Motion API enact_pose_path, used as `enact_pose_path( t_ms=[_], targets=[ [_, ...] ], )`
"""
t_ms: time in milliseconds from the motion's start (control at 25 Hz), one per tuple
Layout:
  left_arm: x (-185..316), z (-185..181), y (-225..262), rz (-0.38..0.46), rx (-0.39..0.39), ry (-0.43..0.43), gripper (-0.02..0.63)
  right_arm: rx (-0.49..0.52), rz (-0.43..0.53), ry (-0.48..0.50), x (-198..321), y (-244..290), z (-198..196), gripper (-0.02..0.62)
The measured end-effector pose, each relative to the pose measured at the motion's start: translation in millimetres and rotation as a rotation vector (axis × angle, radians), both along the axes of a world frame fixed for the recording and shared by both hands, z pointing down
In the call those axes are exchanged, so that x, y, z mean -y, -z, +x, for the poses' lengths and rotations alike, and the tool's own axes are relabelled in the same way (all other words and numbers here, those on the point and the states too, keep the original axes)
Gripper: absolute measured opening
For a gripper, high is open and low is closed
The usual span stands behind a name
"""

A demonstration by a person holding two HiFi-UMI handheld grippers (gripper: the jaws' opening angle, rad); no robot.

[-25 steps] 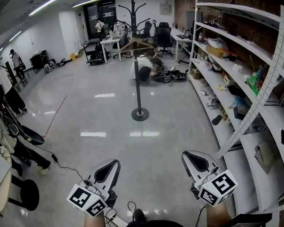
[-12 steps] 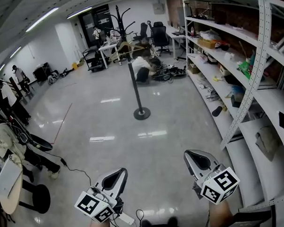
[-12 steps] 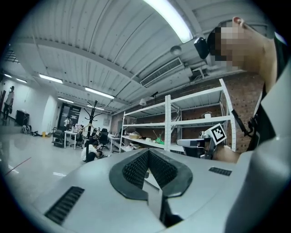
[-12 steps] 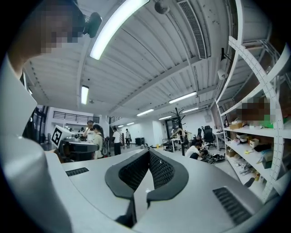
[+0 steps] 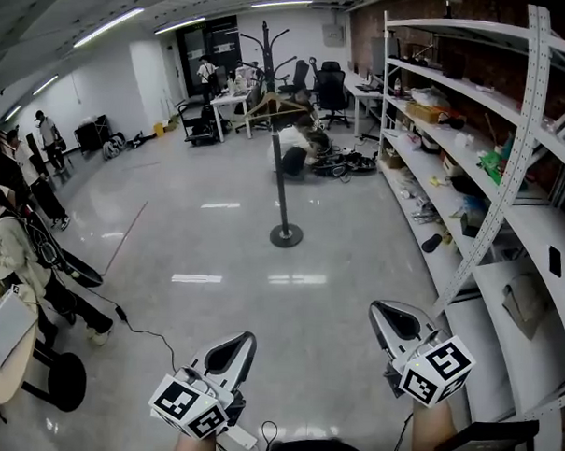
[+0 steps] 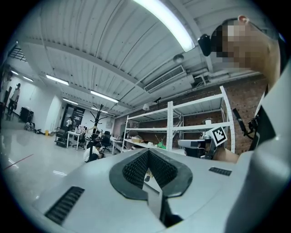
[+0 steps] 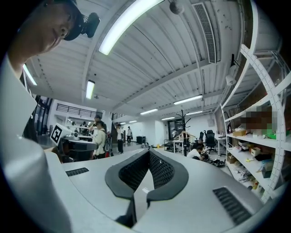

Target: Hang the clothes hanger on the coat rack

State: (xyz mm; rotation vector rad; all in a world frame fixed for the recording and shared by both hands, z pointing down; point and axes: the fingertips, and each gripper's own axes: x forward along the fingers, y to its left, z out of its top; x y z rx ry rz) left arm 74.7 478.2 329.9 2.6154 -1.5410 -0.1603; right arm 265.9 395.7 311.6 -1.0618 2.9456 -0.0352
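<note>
Black coat rack upright on round base, wooden clothes hanger partway up its pole

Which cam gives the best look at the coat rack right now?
Head view: the coat rack shows whole, from its round base up to the top hooks. The left gripper view and the right gripper view each catch it only small and far off beyond the jaws, with little detail.

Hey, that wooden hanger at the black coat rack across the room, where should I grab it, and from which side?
Probably one sloping arm of the wooden hanger, clear of the coat rack, coming in level from this side. The arms spread to either side of its pole and look unobstructed; finer detail is too far off.
</note>
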Motion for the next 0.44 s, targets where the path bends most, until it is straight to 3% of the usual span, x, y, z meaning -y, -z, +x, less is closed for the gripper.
enact_pose_path(
  t_ms=[440],
  targets=[
    [-15, -10, -5, -0.007, -0.016, 0.020, 0.002, -0.018, 0.011, 0.002, -20, 1, -12, 0.008]
  ],
)
